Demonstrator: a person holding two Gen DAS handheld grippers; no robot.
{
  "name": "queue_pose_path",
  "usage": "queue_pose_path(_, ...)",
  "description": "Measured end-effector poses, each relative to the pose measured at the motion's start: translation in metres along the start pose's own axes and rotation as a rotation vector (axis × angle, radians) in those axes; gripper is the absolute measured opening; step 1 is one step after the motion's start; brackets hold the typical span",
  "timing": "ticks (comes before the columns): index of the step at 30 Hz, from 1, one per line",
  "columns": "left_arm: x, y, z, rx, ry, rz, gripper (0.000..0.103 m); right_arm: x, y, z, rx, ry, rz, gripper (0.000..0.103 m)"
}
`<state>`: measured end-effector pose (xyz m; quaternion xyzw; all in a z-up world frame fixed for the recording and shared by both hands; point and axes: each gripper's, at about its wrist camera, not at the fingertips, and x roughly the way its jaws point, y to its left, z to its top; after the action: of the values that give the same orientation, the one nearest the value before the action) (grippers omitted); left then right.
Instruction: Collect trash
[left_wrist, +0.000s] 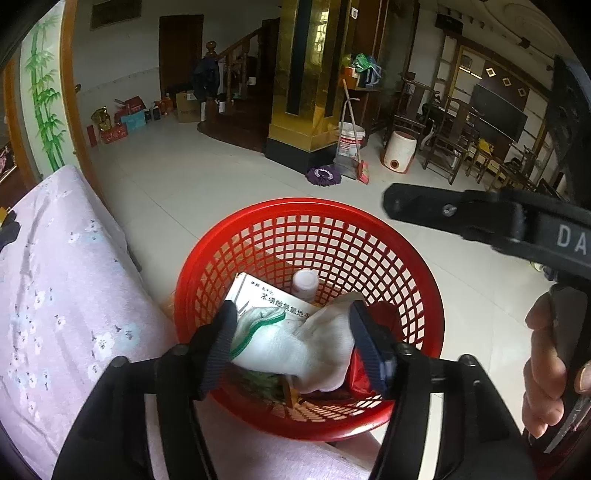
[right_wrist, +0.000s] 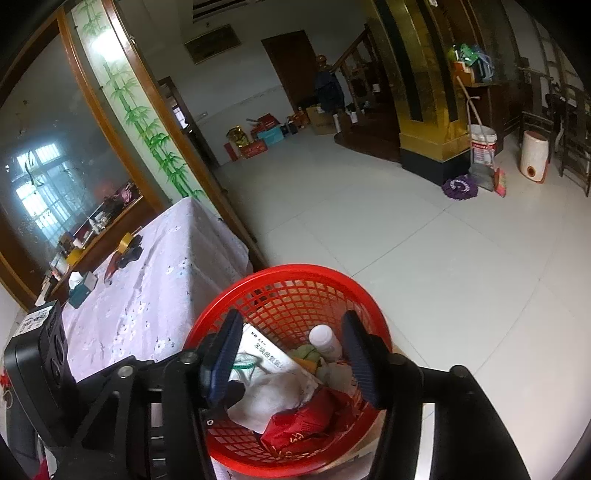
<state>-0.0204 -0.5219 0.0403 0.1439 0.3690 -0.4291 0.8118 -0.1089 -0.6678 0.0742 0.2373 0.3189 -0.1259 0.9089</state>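
A red mesh basket (left_wrist: 310, 206) (right_wrist: 295, 271) stands on the edge of the cloth-covered table. It holds a white printed box (left_wrist: 258, 295) (right_wrist: 266, 349), a white bottle (left_wrist: 305, 282) (right_wrist: 325, 341) and a red wrapper (right_wrist: 306, 424). A white glove (left_wrist: 295, 347) (right_wrist: 269, 395) lies on this trash, between the spread fingers of my left gripper (left_wrist: 293, 308), which do not pinch it. My right gripper (right_wrist: 291, 315) hangs open over the basket with nothing between its fingers. In the left wrist view it reaches in from the right (left_wrist: 406, 203), held by a hand (left_wrist: 546, 362).
The table's lilac floral cloth (left_wrist: 55, 295) (right_wrist: 147, 277) stretches to the left, with a tape roll (right_wrist: 127, 242) and a tissue box (right_wrist: 79, 288) on it. Beyond the basket is white tiled floor (right_wrist: 406, 240), with a gold pillar (left_wrist: 310, 92), a bucket (left_wrist: 349, 142) and a mop (left_wrist: 323, 173) farther off.
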Motion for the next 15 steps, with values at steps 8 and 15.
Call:
queue_pose_path(8, -0.036, 0.009, -0.010, -0.008, -0.064, 0.067, 0.080, -0.037, 0.008, -0.011, -0.011, -0.073, -0.090, 0.083)
queue_pose_path(15, -0.082, 0.009, -0.030, 0.007, -0.140, 0.162, 0.091, -0.068, 0.029, -0.042, -0.033, -0.108, -0.176, 0.091)
